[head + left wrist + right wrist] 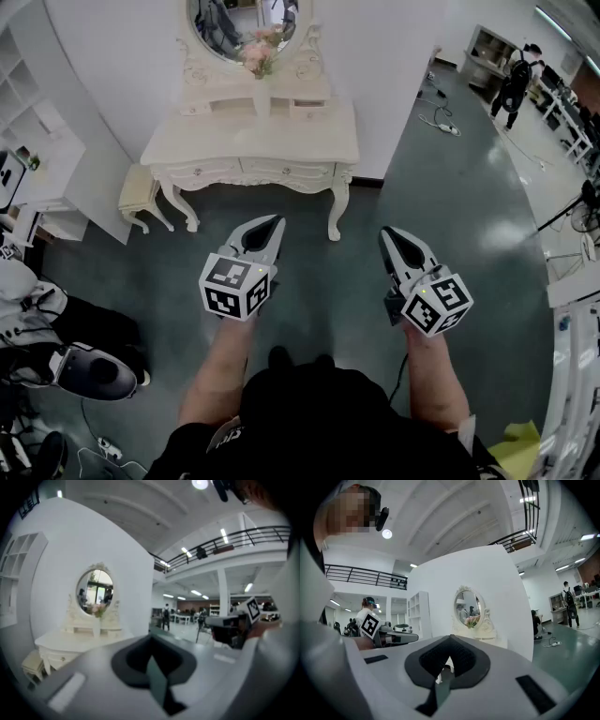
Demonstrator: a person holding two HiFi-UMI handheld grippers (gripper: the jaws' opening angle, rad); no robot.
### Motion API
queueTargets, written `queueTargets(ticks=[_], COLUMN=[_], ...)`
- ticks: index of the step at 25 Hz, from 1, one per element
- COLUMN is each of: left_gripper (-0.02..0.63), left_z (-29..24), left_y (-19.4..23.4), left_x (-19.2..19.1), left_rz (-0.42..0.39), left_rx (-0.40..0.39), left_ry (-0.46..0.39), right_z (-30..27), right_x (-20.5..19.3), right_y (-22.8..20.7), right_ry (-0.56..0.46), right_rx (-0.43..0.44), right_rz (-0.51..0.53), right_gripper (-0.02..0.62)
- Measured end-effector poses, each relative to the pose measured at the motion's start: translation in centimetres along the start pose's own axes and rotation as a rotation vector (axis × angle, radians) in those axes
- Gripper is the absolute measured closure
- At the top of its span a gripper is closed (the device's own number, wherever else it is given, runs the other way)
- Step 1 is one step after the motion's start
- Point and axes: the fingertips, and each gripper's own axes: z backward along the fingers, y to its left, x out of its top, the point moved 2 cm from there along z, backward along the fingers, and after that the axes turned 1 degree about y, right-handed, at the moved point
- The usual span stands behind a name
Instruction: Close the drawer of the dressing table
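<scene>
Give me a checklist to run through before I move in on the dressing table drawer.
1. Left gripper empty, jaws together: ok.
2. Right gripper empty, jaws together: ok.
3. Dressing table within touch: not ok, both grippers hover well short of it.
4. Open drawer identified: cannot tell for sure; the small upper right drawer seems to jut out.
5. Stool out of the way: ok, it stands beside the table's left legs.
6. Floor ahead unobstructed: ok.
</scene>
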Motion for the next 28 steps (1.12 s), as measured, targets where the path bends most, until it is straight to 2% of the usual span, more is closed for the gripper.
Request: queueTargets(ticks=[3,5,12,17,22,28], left_gripper=[0.597,0.597,0.597,0.597,0.597,0.597], left_z=[-1.0,-1.4,-1.2,-2.2,-3.0,-4.7], left_y=[0.4,0.9,-1.9,-3.2,-5.2,-5.2], left_x=[0.5,0.9,1.1,0.6,1.7,2.4], left_rz=[0.048,0.061,-0.024,-0.018,-0.029,-0.036], left_rx=[-0.024,-0.007,0.046,0.045,0.037,0.036], left_ry=[-0.008,-0.009,0.004,0.012,-0.005,-0.004], right_z=[-0.3,-0.3,2.1,2.7,4.4,3.5], right_x=[0.0,0.2,0.7,0.6,1.2,1.4], right_y=[-0.5,-0.8,-1.7,-3.0,-4.0,-5.1], right_ry=[0.021,0.016,-0.023,-0.021,-0.042,-0.046], right_rx=[0.006,0.008,0.023,0.061,0.067,0.093], right_rz=[0.032,0.041,0.019,-0.044,-0.053,-0.075], right_gripper=[0.603,0.603,0.603,0.601,0.601,0.601])
